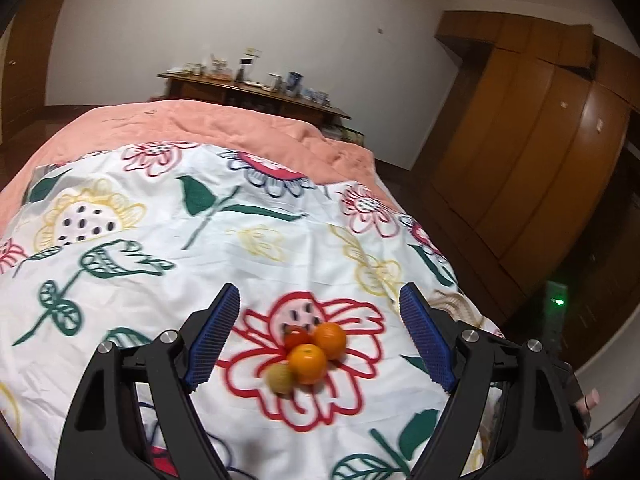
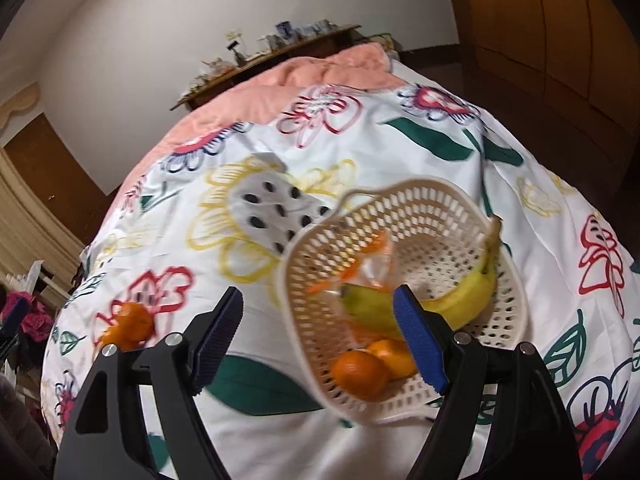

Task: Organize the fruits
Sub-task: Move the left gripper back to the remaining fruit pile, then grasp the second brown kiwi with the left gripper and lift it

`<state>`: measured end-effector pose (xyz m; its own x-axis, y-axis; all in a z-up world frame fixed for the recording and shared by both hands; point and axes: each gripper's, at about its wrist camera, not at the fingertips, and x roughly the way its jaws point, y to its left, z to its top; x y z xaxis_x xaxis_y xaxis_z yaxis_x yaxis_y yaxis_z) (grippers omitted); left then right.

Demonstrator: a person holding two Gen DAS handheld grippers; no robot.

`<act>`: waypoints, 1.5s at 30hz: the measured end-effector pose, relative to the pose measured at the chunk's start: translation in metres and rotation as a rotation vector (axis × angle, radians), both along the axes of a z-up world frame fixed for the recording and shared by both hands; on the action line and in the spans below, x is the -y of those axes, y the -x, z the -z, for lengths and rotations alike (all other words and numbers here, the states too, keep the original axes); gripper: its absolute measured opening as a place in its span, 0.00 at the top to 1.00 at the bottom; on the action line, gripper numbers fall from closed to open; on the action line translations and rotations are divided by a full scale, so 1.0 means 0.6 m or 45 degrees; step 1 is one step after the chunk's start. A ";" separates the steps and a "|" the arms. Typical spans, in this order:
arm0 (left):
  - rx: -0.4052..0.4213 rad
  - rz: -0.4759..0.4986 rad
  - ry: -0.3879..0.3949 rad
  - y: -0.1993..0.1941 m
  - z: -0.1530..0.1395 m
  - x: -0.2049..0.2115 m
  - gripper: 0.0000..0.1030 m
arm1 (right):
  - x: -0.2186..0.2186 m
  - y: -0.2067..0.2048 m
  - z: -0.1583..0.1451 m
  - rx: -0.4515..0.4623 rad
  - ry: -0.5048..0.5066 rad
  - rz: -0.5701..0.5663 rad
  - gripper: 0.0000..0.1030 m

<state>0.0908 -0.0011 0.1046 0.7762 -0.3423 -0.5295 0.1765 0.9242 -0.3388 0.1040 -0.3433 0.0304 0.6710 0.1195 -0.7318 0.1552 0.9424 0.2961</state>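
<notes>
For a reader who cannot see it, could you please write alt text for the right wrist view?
A white plastic basket on a floral bedspread holds a banana, two oranges and a clear wrapper. The open right gripper hovers above its near rim, holding nothing. More oranges lie loose on the bedspread to the left.

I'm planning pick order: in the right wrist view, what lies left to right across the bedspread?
Loose orange → orange in the basket → banana → far rim of the white basket.
</notes>
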 end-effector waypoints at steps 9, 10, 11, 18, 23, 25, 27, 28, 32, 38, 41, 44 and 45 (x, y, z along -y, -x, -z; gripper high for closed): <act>-0.029 -0.097 -0.003 0.000 0.011 -0.049 0.19 | -0.062 0.016 -0.045 0.071 -0.005 -0.115 0.25; -0.030 -0.096 -0.010 0.001 0.014 -0.049 0.19 | -0.070 0.019 -0.048 0.075 -0.005 -0.129 0.25; -0.030 -0.097 -0.030 0.002 0.018 -0.047 0.19 | -0.076 0.021 -0.049 0.076 -0.006 -0.139 0.25; -0.048 -0.026 -0.127 0.004 0.052 -0.031 0.27 | -0.130 0.031 -0.037 0.048 -0.006 -0.244 0.25; -0.081 0.045 -0.160 0.001 0.076 -0.017 0.35 | -0.154 0.035 -0.028 0.036 0.038 -0.277 0.25; -0.104 0.079 -0.183 -0.003 0.090 -0.007 0.40 | -0.156 0.038 -0.029 0.047 0.053 -0.273 0.25; -0.128 0.111 -0.196 -0.006 0.103 0.002 0.45 | -0.160 0.040 -0.028 0.048 0.069 -0.273 0.25; -0.137 0.133 -0.210 -0.007 0.110 0.009 0.45 | -0.162 0.041 -0.027 0.049 0.077 -0.277 0.25; -0.154 0.193 -0.247 -0.008 0.126 0.025 0.55 | -0.167 0.044 -0.026 0.059 0.097 -0.285 0.25; -0.184 0.227 -0.252 -0.013 0.136 0.029 0.60 | -0.164 0.042 -0.020 0.045 0.080 -0.282 0.25; -0.226 0.234 -0.284 -0.019 0.147 0.036 0.62 | -0.165 0.043 -0.019 0.043 0.081 -0.286 0.25; -0.254 0.242 -0.292 -0.023 0.155 0.037 0.63 | -0.165 0.042 -0.016 0.039 0.076 -0.286 0.25; -0.263 0.249 -0.294 -0.025 0.158 0.038 0.63 | -0.165 0.042 -0.016 0.037 0.074 -0.286 0.25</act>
<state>0.1055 -0.0241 0.0098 0.5762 -0.3268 -0.7491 0.3072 0.9360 -0.1720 0.0790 -0.2443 0.0400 0.6532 0.2261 -0.7226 -0.0680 0.9680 0.2415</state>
